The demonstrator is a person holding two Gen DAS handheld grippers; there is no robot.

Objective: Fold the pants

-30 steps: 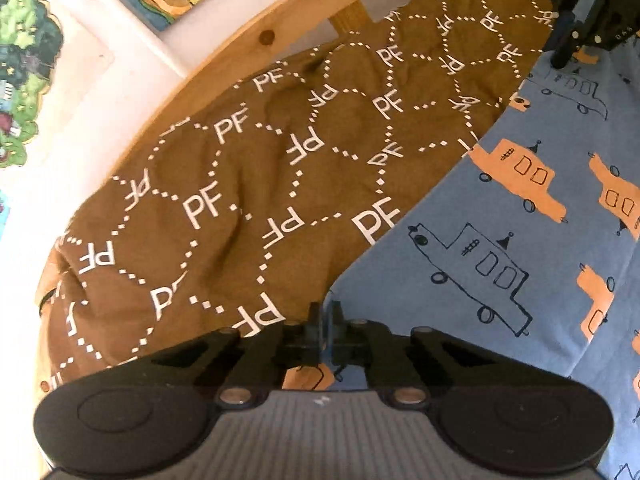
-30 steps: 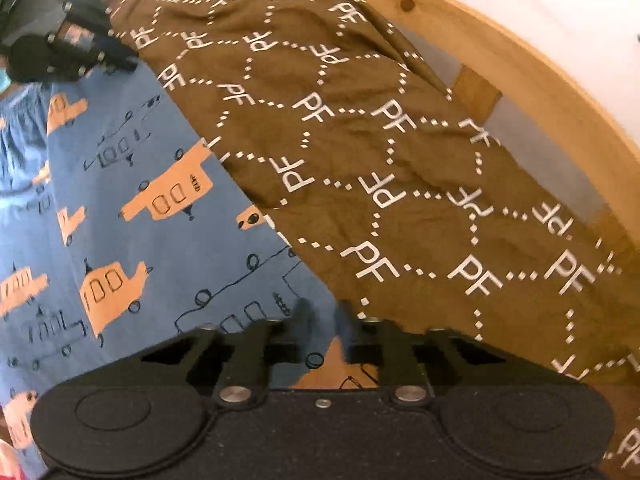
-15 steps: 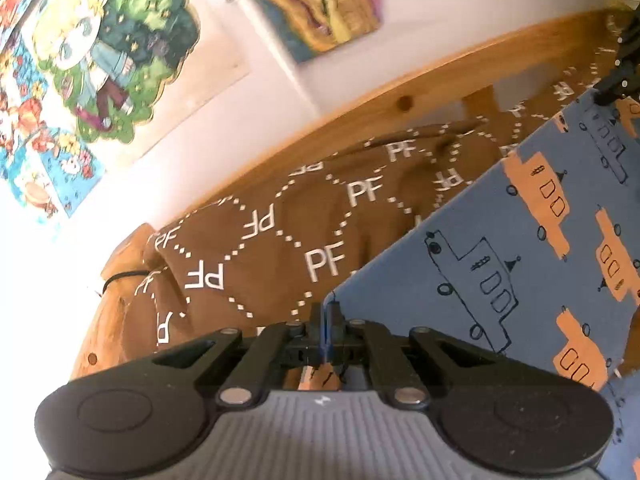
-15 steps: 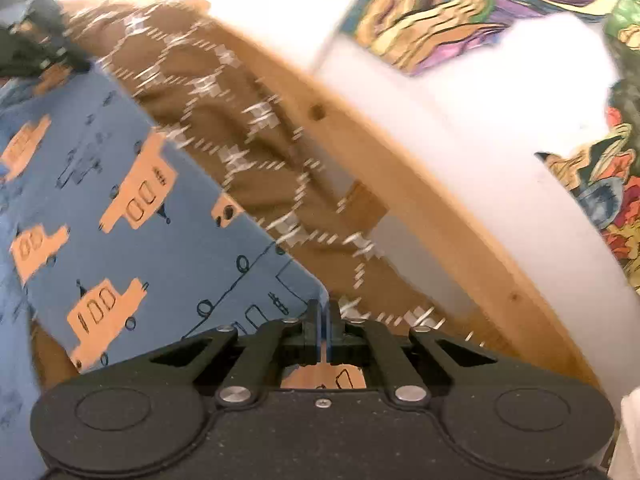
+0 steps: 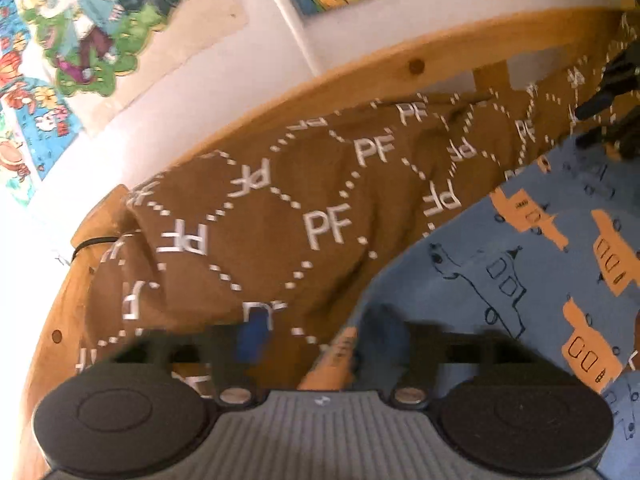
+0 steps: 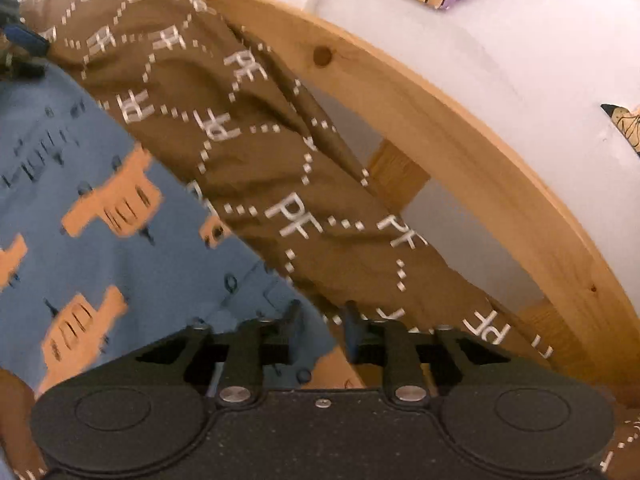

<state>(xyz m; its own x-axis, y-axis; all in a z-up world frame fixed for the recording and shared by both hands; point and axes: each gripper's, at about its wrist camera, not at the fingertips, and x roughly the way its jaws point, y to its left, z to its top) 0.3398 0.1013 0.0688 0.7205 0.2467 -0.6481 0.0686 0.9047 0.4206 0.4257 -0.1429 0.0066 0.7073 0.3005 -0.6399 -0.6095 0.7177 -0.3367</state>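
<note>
The blue car-print pants (image 5: 520, 264) lie on the brown PF-lettered blanket (image 5: 280, 216) by the wooden bed frame (image 6: 460, 148). Both grippers have just been opening — the left gripper (image 5: 316, 344), blurred, and the right gripper (image 6: 320, 320) stand parted, the cloth corner loose between their fingers.

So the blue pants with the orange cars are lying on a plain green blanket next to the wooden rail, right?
Not quite: the blanket under the blue pants is brown with white PF lettering, not plain green. The left wrist view shows it. The wooden rail does run beside it.
</note>
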